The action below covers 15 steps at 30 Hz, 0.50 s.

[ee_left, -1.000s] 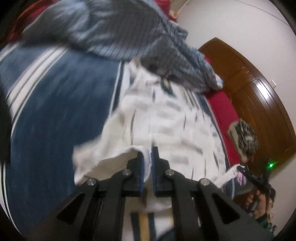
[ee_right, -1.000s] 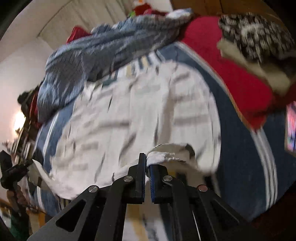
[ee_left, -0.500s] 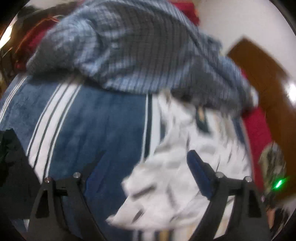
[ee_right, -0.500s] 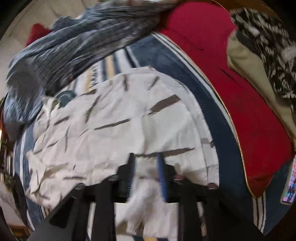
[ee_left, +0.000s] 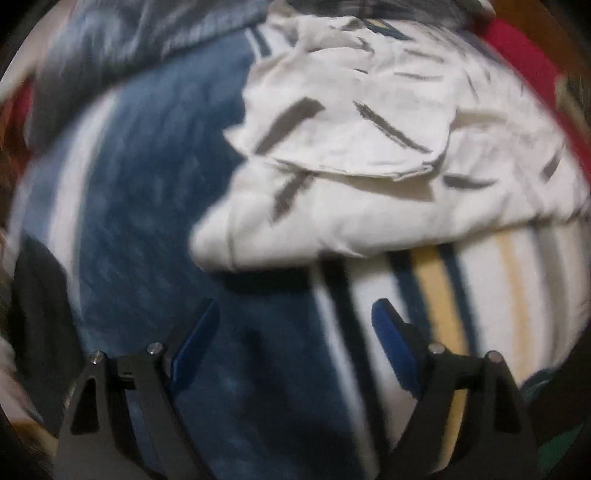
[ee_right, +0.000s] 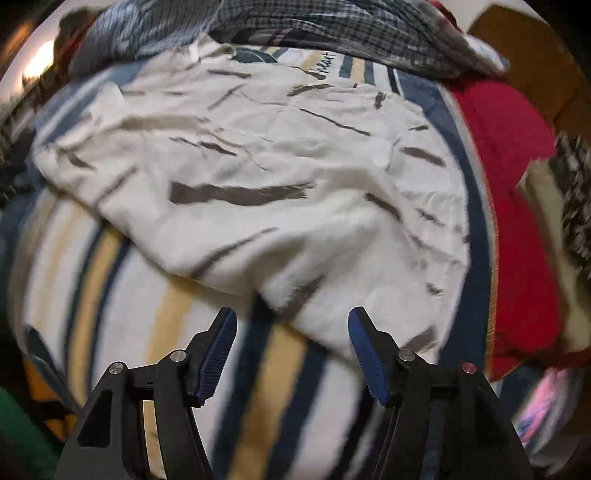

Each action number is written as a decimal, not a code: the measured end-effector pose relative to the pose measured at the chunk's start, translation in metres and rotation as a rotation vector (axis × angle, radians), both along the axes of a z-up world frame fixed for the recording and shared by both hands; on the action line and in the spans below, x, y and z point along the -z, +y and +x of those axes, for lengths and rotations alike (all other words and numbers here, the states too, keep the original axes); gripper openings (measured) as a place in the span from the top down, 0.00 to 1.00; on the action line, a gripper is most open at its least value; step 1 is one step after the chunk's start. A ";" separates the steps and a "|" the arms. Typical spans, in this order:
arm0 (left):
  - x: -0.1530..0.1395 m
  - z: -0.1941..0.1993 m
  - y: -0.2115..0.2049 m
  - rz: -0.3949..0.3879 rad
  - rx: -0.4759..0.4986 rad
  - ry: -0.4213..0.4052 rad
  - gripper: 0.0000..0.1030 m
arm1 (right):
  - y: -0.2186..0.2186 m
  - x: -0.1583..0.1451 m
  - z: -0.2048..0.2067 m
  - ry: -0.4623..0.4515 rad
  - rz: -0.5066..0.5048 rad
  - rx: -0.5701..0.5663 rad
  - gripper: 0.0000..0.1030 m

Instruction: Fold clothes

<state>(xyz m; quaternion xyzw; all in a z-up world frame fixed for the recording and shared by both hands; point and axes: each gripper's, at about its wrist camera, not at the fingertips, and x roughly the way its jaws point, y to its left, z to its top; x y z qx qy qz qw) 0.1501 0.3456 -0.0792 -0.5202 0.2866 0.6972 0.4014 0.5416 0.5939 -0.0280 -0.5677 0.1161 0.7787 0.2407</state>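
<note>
A white garment with dark grey dashes (ee_left: 369, 155) lies folded over on a blue, white and yellow striped blanket (ee_left: 147, 229). In the right wrist view the same garment (ee_right: 277, 177) spreads across the middle, its near edge just beyond the fingertips. My left gripper (ee_left: 295, 325) is open and empty, hovering over the blanket below the garment's near-left corner. My right gripper (ee_right: 291, 332) is open and empty, at the garment's near edge.
A blue-grey checked shirt (ee_right: 314, 33) is heaped at the far end. A red cover (ee_right: 517, 206) lies to the right, with a black-and-white patterned item (ee_right: 576, 192) and a lit phone screen (ee_right: 543, 402) beyond it.
Both grippers have let go of the garment's edge and opened. The lifted part now lies folded on the rest. Both grippers have pulled back toward the near side.
</note>
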 end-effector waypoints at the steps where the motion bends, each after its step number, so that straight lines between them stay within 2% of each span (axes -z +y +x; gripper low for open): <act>1: 0.001 -0.003 -0.003 0.019 -0.014 -0.024 0.18 | 0.000 0.002 0.001 -0.009 0.017 -0.009 0.38; 4: 0.000 -0.005 -0.005 0.041 -0.021 0.035 0.18 | -0.002 0.016 -0.002 -0.071 0.054 -0.066 0.31; 7: -0.002 -0.007 0.003 0.049 0.009 0.055 0.18 | -0.002 0.028 -0.010 -0.119 0.078 -0.106 0.31; 11: 0.007 -0.010 0.027 -0.009 0.033 0.109 0.18 | 0.006 0.027 -0.021 -0.101 0.089 -0.097 0.30; 15: -0.002 -0.011 0.030 0.025 0.025 0.115 0.19 | 0.011 0.028 -0.026 -0.091 0.072 -0.092 0.30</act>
